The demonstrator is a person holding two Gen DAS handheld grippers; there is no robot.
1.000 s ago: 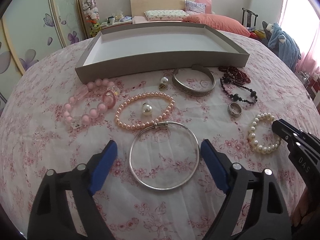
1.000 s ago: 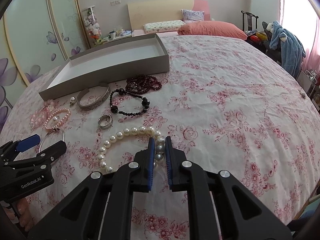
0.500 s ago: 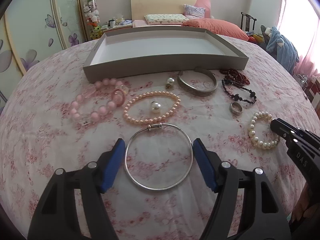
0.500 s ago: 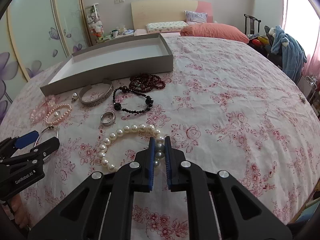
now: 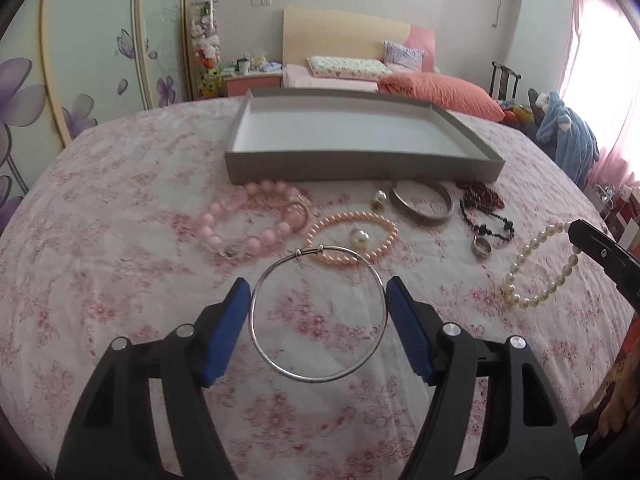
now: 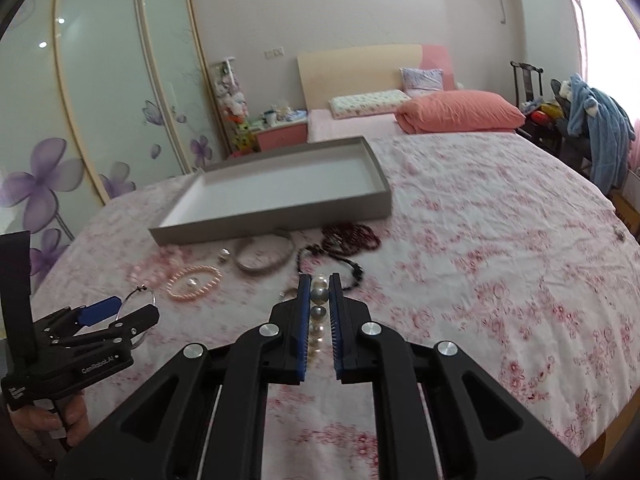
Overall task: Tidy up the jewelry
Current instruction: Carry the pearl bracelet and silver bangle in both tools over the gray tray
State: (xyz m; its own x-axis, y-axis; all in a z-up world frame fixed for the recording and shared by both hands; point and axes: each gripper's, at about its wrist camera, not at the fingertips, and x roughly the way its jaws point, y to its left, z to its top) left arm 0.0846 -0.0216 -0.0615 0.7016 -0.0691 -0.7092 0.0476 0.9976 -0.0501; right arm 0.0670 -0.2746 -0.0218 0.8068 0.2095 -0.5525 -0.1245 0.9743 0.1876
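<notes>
The left gripper point(image 5: 318, 304) grips the silver bangle point(image 5: 318, 314) across its width; the right gripper point(image 6: 319, 294) pinches the white pearl bracelet point(image 5: 538, 268).

Bedroom: beige headboard point(image 6: 360, 76), floral wardrobe doors point(image 6: 100, 120), bright, perhaps curtained, window point(image 5: 600, 60).

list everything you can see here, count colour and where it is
tray: 1, grey with white inside, far side of the bedspread, nothing in it
silver wire bangle: 1, between the left gripper's pads, held
white pearl bracelet: 1, hanging from the right gripper
peach pearl bracelet: 1, middle, around a loose pearl
loose pearl: 1, white
pink bead bracelet: 1, left of the peach one
pearl earring: 1, near the tray
wide silver bangle: 1, by the tray
dark red beads: 1 pile, right
black bead bracelet: 1, right
ring: 1, silver
left gripper: black, blue pads
right gripper: shut on pearls
</notes>
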